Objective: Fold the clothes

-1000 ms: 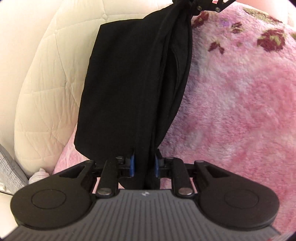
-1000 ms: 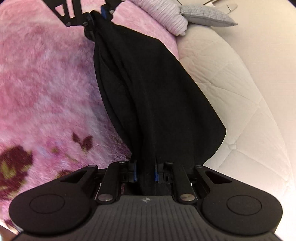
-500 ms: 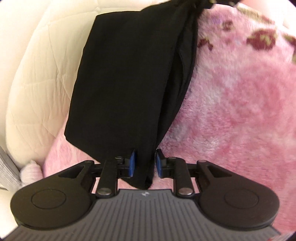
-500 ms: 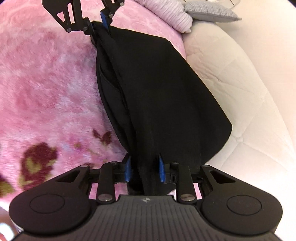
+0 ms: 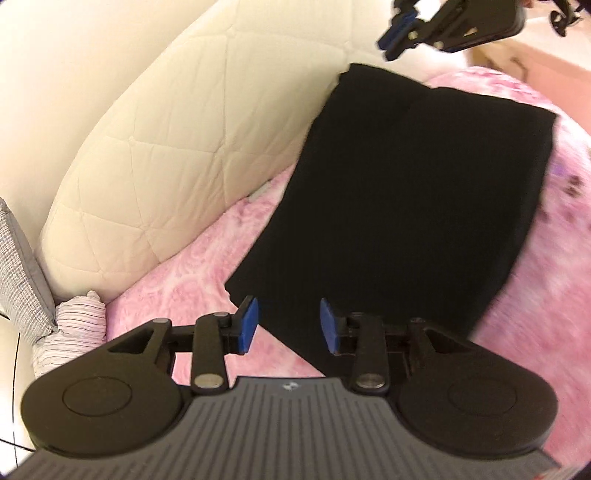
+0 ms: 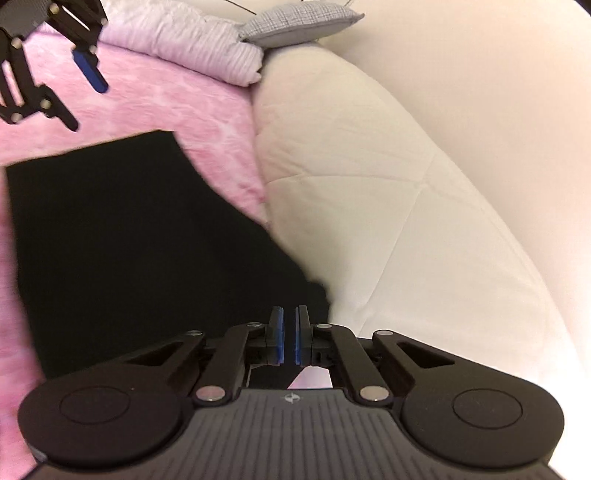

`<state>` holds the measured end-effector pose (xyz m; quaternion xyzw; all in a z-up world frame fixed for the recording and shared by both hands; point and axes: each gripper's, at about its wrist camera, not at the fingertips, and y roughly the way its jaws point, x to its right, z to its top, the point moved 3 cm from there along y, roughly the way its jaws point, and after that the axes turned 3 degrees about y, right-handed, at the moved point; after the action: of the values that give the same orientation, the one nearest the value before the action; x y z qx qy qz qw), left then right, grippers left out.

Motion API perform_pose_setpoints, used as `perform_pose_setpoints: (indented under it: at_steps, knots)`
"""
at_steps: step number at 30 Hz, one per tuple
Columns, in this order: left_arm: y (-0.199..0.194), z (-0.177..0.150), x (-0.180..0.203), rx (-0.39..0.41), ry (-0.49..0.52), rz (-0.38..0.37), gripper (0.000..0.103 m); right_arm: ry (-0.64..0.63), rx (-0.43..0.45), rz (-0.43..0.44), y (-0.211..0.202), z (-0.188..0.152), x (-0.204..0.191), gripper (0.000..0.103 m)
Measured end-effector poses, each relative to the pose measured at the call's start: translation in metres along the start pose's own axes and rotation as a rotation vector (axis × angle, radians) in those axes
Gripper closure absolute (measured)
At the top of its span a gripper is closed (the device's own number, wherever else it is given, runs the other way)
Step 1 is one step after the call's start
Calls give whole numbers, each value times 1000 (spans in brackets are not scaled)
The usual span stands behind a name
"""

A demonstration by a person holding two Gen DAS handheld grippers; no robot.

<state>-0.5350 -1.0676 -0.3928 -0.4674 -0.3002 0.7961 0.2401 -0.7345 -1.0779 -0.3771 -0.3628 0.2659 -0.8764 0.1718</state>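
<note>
The black garment [image 5: 413, 206], gripped at both ends a second ago, is now being left flat on the pink blanket [image 5: 192, 266], beside the quilted cushion [image 5: 177, 147]. The left gripper [image 5: 288, 325] has just been opened and is being held empty; the right gripper [image 6: 289, 334] has just been clenched on nothing. This fold is being judged finished.

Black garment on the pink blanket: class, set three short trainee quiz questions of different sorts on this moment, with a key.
1. True or false: the left gripper grips the black garment.
2. The garment lies on: A) the grey cushion B) the pink blanket C) the floor.
3. Fill in: the right gripper's jaws are ____.

Key: 1 false; 2 B; 3 shut, nothing between them.
</note>
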Motion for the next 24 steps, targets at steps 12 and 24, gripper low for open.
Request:
perform_pose_setpoints:
  at_steps: [12,24]
  knots:
    - [58,0,1,-30,17,-22,69,157,-166,76,95,-19,11,100]
    - [97,-7,-41,-59,-197,-2,67,125,-168,87,122,-12,11,95]
